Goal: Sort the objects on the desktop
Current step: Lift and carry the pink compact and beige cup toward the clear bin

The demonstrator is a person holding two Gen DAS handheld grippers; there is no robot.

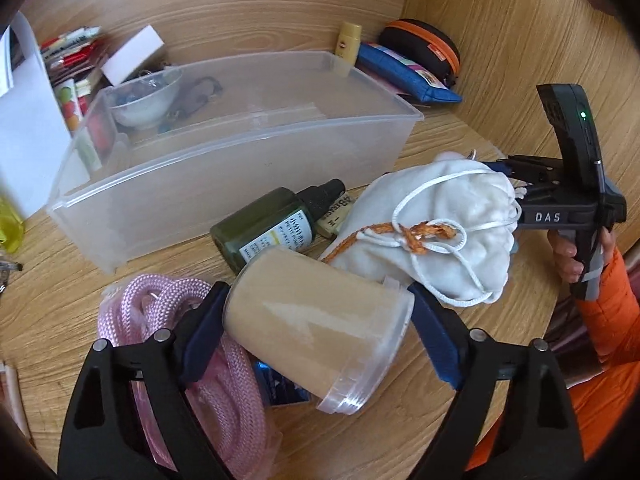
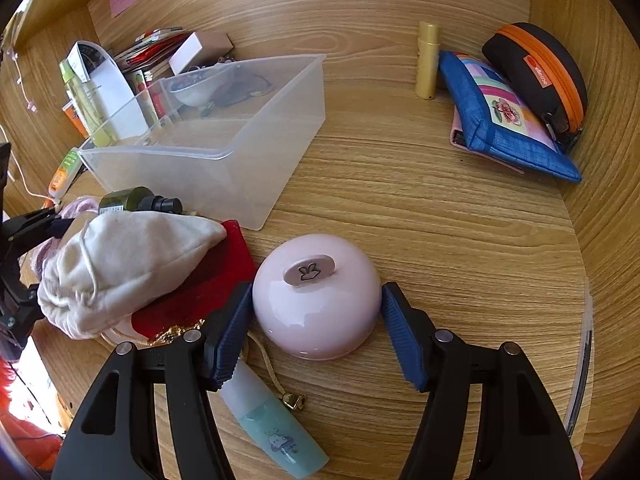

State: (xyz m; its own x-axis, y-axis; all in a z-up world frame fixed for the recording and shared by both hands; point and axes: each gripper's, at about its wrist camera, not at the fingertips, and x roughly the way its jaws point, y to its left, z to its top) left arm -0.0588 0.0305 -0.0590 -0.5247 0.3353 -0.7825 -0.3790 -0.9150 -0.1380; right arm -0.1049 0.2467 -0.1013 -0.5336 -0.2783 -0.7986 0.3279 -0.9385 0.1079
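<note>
A clear jar [image 1: 316, 332] filled with beige powder lies tilted on a pink rope [image 1: 168, 304], and my left gripper [image 1: 316, 300] is shut on it, one blue pad against each side. Behind it lie a dark green bottle [image 1: 264, 228] and a white drawstring pouch [image 1: 440, 224]. My right gripper [image 2: 317, 294] is shut on a pink dome-shaped case [image 2: 320, 320] that rests on the wooden desk. In the left wrist view a hand in an orange sleeve holds the right gripper's handle [image 1: 560, 216], and the pouch hides its fingers. The clear plastic bin [image 1: 240, 176] stands beyond.
The bin [image 2: 224, 176] holds a small bowl [image 1: 144, 100] and a clip. A blue pouch [image 2: 508, 120], a black and orange case [image 2: 536, 72] and a yellow tube [image 2: 427, 64] sit at the back right. A teal bottle [image 2: 276, 436], a red cloth [image 2: 208, 280] and a bell [image 2: 294, 400] lie near.
</note>
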